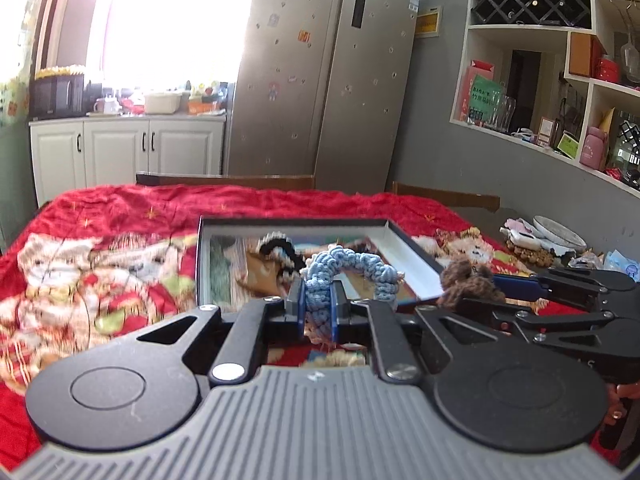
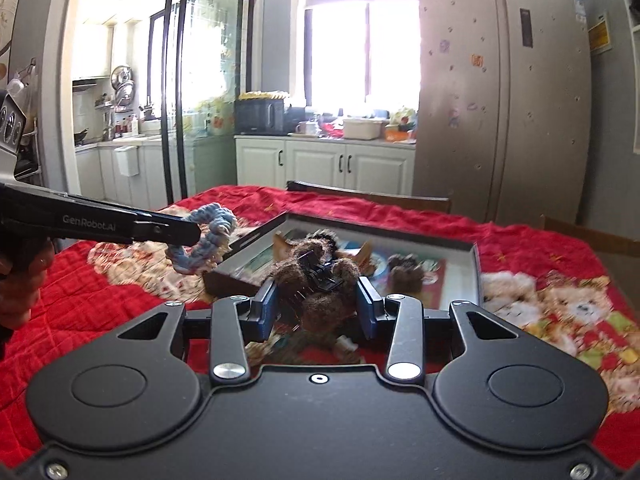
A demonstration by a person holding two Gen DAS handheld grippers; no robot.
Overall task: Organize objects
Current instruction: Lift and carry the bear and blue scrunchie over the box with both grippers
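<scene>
Holding a hair accessory in each gripper above the red-covered bench.

Left gripper [image 1: 318, 306] is pinching the blue knitted scrunchie [image 1: 352, 270] between its fingers, just at the near edge of the shallow box [image 1: 404, 240], while the right gripper [image 2: 316, 306] is gripping a brown fuzzy hair claw [image 2: 316, 276] between fingers set wider apart, over the box's near side. Inside the box another brown fuzzy piece [image 2: 406, 274] is lying, and a dark scrunchie [image 1: 280, 246] is sitting further back.
</scene>
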